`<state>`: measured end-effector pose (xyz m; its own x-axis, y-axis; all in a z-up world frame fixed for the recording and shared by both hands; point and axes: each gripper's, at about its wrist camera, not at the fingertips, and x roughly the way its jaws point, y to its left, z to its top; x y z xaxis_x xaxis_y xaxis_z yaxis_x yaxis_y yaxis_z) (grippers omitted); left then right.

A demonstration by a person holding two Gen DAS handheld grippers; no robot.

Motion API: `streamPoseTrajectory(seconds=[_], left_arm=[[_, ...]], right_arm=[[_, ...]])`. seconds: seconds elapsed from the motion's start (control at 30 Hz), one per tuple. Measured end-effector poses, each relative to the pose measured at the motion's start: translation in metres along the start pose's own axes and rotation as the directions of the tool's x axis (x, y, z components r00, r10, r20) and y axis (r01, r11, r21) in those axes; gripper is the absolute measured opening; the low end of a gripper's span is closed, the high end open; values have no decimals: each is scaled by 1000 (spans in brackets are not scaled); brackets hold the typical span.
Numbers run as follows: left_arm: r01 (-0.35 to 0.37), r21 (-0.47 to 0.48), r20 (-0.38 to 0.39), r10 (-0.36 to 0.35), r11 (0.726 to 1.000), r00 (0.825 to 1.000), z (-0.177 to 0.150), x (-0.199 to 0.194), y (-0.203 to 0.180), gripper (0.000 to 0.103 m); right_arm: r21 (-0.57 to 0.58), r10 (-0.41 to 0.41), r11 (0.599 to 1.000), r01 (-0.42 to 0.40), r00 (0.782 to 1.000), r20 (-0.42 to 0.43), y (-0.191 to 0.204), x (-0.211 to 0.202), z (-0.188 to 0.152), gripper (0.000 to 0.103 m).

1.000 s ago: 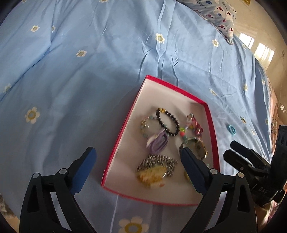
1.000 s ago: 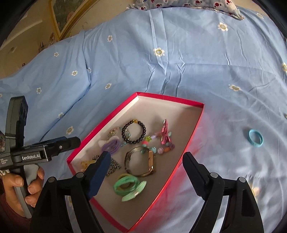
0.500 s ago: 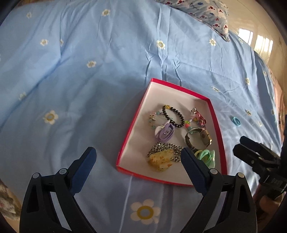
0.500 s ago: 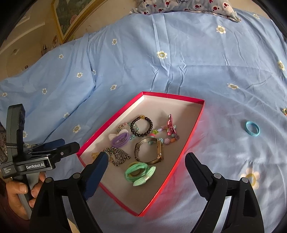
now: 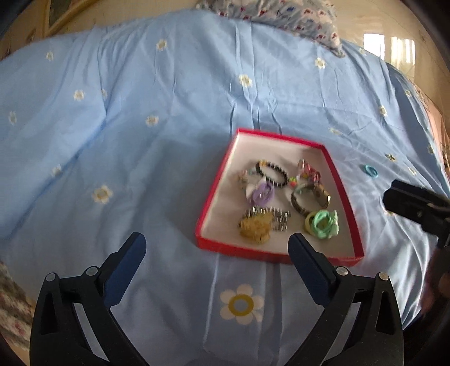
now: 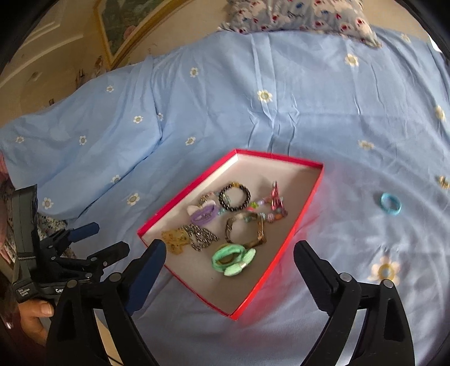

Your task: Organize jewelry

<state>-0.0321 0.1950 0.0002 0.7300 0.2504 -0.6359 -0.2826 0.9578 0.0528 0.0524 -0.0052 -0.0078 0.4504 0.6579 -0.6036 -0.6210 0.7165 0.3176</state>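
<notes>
A red box with a white inside [image 5: 213, 185] [image 6: 306, 208] lies on the blue bed sheet. It holds a black bead bracelet [image 5: 272, 173] [image 6: 234, 197], a purple hair tie [image 5: 263, 194] [image 6: 204, 216], a watch [image 5: 309, 198] [image 6: 247, 232], a green hair tie [image 5: 322, 223] [image 6: 233, 259], a gold piece on a chain [image 5: 257, 226] [image 6: 177, 239] and pink clips [image 5: 308, 170] [image 6: 277, 200]. A blue ring-shaped hair tie [image 5: 370, 171] [image 6: 391, 204] lies on the sheet right of the box. My left gripper [image 5: 218, 253] is open and empty, short of the box's near edge. My right gripper [image 6: 229, 261] is open and empty over the box's near corner.
A flower-print pillow [image 5: 281, 14] [image 6: 298, 14] lies at the bed's far end. A framed picture [image 6: 126, 25] leans on the wall at the left. The left gripper and the hand holding it show at the lower left of the right wrist view [image 6: 81, 245].
Both grippers have drawn back and up from the box, so it looks smaller and farther. The jewelry has not moved. Both stay open.
</notes>
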Motion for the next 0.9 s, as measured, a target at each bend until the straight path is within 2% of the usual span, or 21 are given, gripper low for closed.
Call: streamPoseTrajectory(seconds=[0.1,0.27,0.37,0.5,0.57,0.7,0.9], left_arm=[[-7,20,54,6,1000,999,12,-14,1,103],[-26,7,42,26,1000,999,12,-9,3,103],[-20,-18,32,20,1000,999,6,-7,3,103],[-82,3,-23,82,997,996,-5,4,-4,103],[-75,2,-38,75,997,996,-11,6,-5,103],[-85,17,-32,86,996,996,-16,1,-11,103],[-104,44,-1,104,994,995,-16,-12,-18,103]], right_arm=[[-65,-28,997,32,997,69,12,-23,15,103],[-92,-70,992,81,990,122,21,-38,19,103],[-78,-70,994,77,994,87,20,-28,7,103],[-24,-71,997,72,997,44,12,-13,-10,103],[-2,-81,997,81,996,23,8,-7,-20,103],[24,-97,995,97,995,-4,1,0,-32,103],[14,-103,995,103,995,7,4,-4,-38,103]])
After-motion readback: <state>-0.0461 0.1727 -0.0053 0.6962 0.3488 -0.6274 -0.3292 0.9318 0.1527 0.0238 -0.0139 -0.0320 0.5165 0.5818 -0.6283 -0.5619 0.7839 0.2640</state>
